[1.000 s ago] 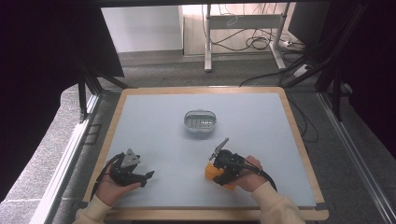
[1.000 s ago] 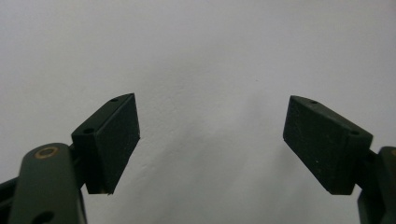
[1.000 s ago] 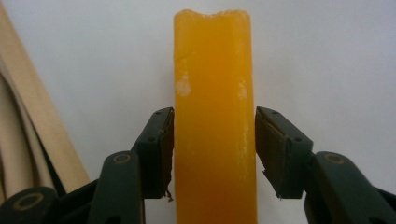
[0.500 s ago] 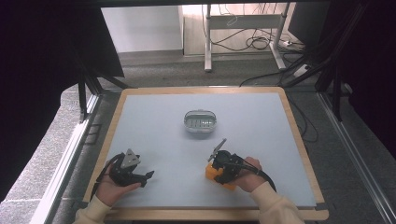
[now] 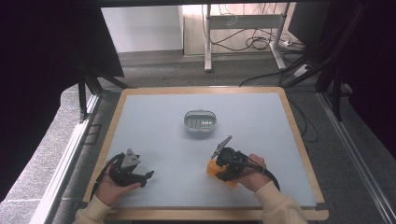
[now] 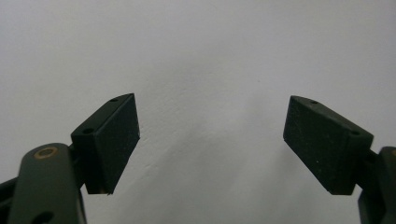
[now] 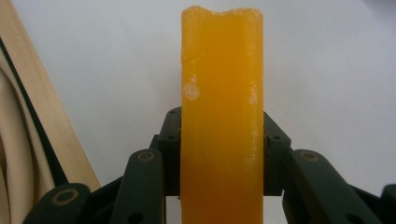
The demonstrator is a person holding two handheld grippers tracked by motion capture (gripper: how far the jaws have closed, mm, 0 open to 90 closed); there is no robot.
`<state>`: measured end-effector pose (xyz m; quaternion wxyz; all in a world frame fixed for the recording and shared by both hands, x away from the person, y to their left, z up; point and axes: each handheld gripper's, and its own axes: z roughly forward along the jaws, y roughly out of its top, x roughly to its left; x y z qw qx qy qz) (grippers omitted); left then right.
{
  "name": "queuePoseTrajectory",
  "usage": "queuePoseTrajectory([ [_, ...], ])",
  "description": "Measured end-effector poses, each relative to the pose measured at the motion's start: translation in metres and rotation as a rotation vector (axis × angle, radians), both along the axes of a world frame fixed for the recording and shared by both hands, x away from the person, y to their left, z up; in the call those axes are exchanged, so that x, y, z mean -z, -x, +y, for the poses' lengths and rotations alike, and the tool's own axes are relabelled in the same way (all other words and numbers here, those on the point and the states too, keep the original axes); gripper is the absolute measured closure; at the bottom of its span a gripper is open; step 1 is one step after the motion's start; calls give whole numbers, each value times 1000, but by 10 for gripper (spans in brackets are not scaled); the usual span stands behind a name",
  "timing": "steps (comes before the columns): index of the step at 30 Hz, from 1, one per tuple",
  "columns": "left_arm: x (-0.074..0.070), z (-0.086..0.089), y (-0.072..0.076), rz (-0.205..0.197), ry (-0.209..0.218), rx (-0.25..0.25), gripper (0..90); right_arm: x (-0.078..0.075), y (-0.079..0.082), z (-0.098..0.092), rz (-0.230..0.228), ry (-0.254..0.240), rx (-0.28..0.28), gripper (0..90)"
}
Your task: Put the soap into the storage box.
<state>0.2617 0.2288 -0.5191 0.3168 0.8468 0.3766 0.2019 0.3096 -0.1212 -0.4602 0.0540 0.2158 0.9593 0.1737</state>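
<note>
1. Your right gripper (image 7: 222,154) is clenched on the orange soap bar (image 7: 222,116), pads on its two broad faces near one end.
2. The soap bar sits at lower centre-right of the high view, just off the surface (image 5: 159,126).
3. It looks waxy, probably slick: grip mid-length.
4. Your left gripper (image 6: 212,140) is released, holding nothing.
5. The soap dish (image 5: 201,121) stands at mid-frame.

I find no writing, label, brand, number or sign to read anywhere (I checked the high view and both gripper views): the orange block (image 7: 222,116) is unmarked, and so is the counter (image 5: 154,126).
</note>
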Motion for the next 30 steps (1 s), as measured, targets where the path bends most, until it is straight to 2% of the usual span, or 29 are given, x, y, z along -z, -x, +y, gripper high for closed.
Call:
queuePoseTrajectory([
  [12, 1, 0, 0, 3, -1, -1, 187, -7, 0, -5, -16, -22, 0, 615],
  [30, 0, 0, -2, 5, 2, -1, 187, -20, -5, -3, -35, -24, -24, 616],
])
